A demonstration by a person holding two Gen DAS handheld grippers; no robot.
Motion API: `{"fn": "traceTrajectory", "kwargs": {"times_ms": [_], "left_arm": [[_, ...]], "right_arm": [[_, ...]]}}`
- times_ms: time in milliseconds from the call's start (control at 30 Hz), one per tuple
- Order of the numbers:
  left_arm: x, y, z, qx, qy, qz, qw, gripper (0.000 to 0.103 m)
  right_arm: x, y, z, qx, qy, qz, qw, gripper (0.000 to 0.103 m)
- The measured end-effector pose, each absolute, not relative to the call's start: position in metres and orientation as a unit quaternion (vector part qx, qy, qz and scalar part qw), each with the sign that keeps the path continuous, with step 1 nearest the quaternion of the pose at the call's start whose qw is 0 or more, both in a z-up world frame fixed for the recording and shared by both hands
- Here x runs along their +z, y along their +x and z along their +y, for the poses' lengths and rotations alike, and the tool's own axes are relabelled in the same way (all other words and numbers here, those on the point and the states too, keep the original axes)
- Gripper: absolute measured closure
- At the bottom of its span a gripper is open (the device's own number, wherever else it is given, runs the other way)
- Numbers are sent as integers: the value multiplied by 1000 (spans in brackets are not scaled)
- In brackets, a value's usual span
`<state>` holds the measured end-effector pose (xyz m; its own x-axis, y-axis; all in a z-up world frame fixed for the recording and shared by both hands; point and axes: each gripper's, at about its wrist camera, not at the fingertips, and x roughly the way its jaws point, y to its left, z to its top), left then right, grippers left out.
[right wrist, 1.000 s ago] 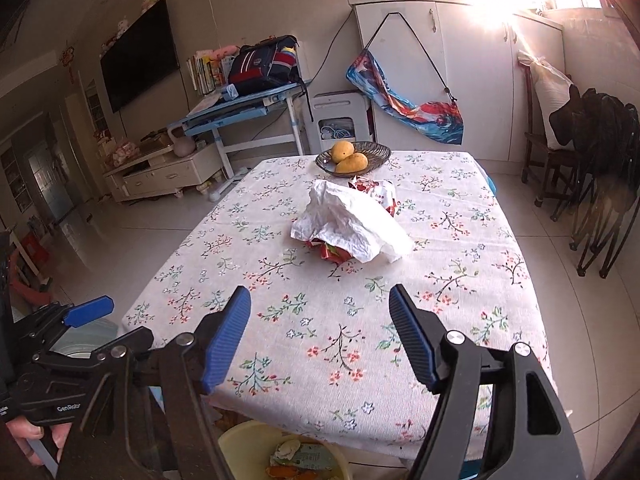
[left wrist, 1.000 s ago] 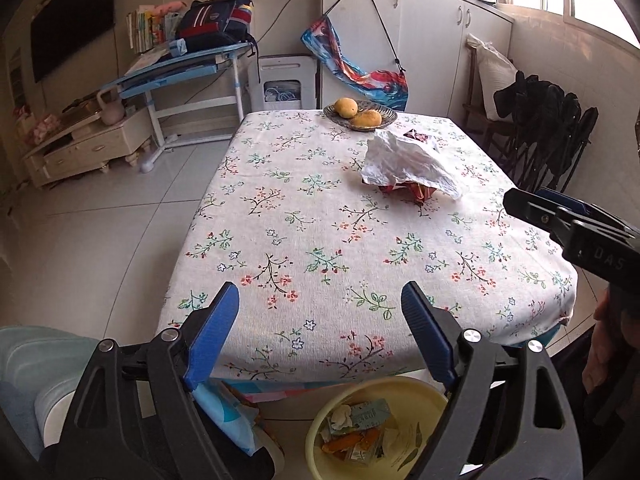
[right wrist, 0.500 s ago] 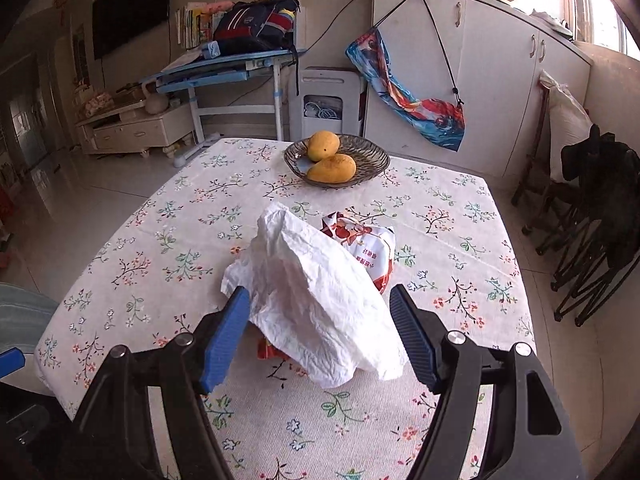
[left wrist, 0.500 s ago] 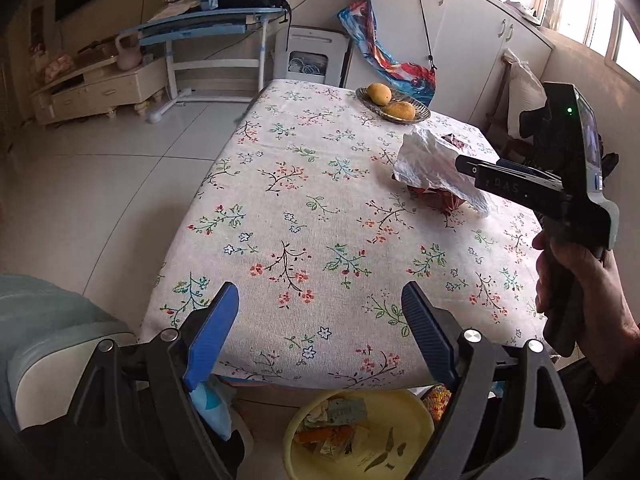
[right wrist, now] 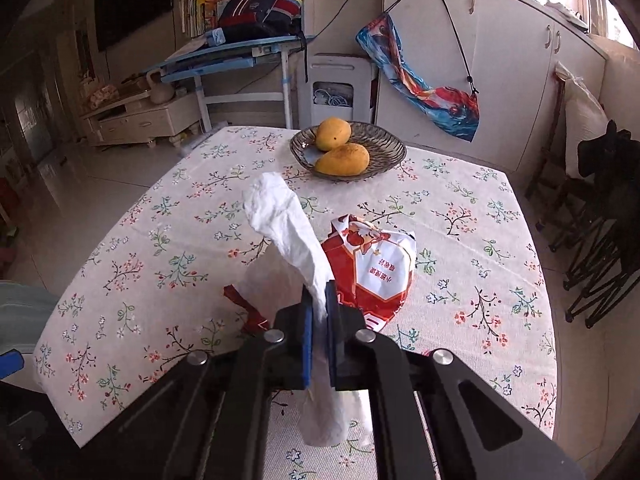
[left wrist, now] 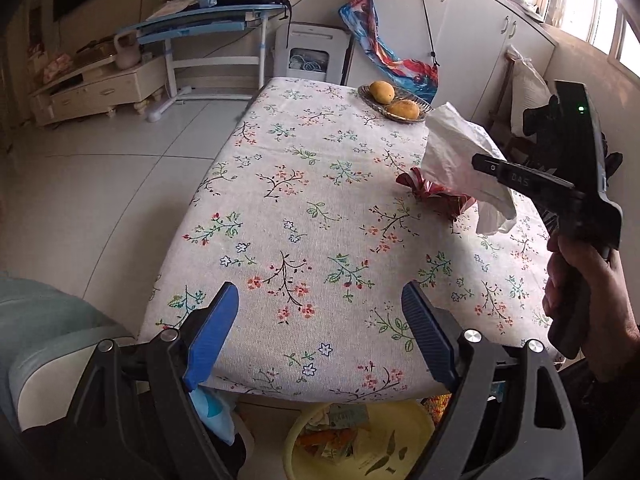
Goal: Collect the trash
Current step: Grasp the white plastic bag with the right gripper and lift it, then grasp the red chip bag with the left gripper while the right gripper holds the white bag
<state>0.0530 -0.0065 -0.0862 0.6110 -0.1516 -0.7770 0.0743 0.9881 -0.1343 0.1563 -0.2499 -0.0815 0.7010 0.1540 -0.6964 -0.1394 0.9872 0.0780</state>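
A crumpled white plastic bag (right wrist: pixel 284 224) is pinched between the blue pads of my right gripper (right wrist: pixel 319 320), which is shut on it just above the floral tablecloth (right wrist: pixel 160 240). Right behind the bag lies a red-and-white snack wrapper (right wrist: pixel 376 268). In the left wrist view the white plastic bag (left wrist: pixel 456 156) hangs from the right gripper (left wrist: pixel 480 162), with the red wrapper (left wrist: pixel 432 192) under it. My left gripper (left wrist: pixel 320 332) stands open over the near table edge, nothing between its fingers. Below that edge sits a yellow bin (left wrist: pixel 416 436) holding scraps.
A dark dish (right wrist: pixel 384 160) with two mangoes stands at the far end of the table. A pale seat (left wrist: pixel 44 336) is at the near left. White cabinets (right wrist: pixel 500 60), a blue desk (right wrist: pixel 224 56) and folded black chairs (right wrist: pixel 600 232) line the room behind.
My right gripper went from open around the white bag to shut on it, and the bag is now pulled up into a twist. The left gripper barely moved.
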Motion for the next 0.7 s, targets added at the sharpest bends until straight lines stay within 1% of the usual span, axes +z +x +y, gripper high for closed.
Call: {"fn": "traceTrajectory", "kwargs": {"times_ms": [133, 200, 400, 533, 567, 600, 667, 700], "left_arm": [[-87, 53, -8, -63, -42, 437, 896, 23], [-87, 53, -10, -65, -42, 438, 896, 23], [-89, 57, -17, -78, -48, 441, 893, 23], [-89, 60, -25, -88, -47, 441, 892, 23], [-89, 61, -27, -90, -43, 440, 892, 23], [-88, 61, -29, -92, -40, 440, 893, 23], [-88, 61, -32, -94, -36, 438, 893, 23], [-88, 61, -32, -94, -35, 438, 893, 23]], "right_arm": [[-68, 130, -279, 79, 72, 371, 922, 97], [-69, 120, -290, 75, 88, 386, 915, 97], [-94, 98, -306, 48, 102, 445, 889, 97], [-106, 95, -306, 39, 92, 468, 878, 96], [-106, 95, -306, 37, 90, 470, 877, 89], [-106, 95, -307, 35, 90, 468, 878, 74], [-104, 93, -305, 32, 82, 460, 884, 60], [-103, 94, -304, 32, 75, 457, 886, 60]]}}
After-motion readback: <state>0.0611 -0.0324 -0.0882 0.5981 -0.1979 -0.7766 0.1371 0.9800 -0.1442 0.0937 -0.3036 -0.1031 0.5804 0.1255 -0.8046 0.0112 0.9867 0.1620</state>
